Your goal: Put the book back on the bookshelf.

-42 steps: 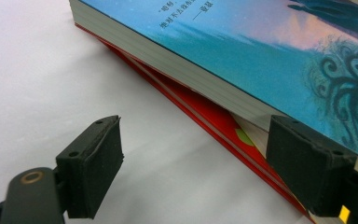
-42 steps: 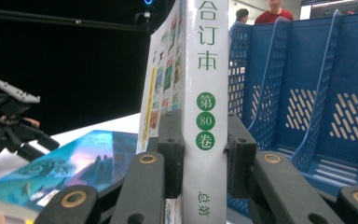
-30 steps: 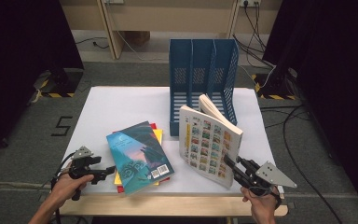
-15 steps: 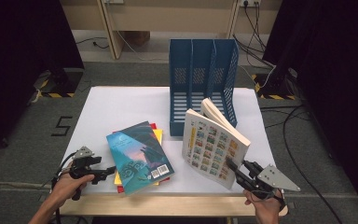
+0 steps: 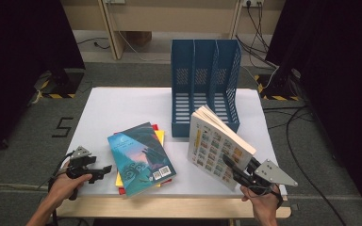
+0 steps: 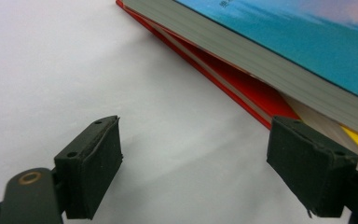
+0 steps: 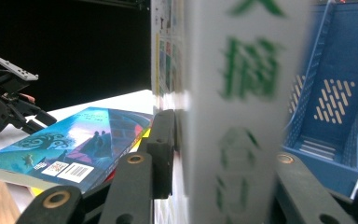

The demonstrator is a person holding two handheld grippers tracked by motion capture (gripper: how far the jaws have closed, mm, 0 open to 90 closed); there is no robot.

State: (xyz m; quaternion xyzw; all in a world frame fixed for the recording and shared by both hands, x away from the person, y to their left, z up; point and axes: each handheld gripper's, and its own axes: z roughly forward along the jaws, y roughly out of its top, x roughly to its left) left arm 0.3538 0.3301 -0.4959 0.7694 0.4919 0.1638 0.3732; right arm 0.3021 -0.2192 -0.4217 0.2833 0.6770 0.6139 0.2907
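The right gripper [image 5: 229, 162], jaws just loosening, is gripping the white book's [image 5: 217, 143] spine, top leaning toward the blue rack [image 5: 205, 84] beyond, while the left gripper [image 5: 104, 168] is waiting open.

Green spine txt on white book [image 7: 242, 116] blurred, top cut off.

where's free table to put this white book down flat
Free: the back-left stretch of the white table, bordered by the blue file rack and the teal-topped book stack. Crowded: the front right, where the right gripper holds the white book.
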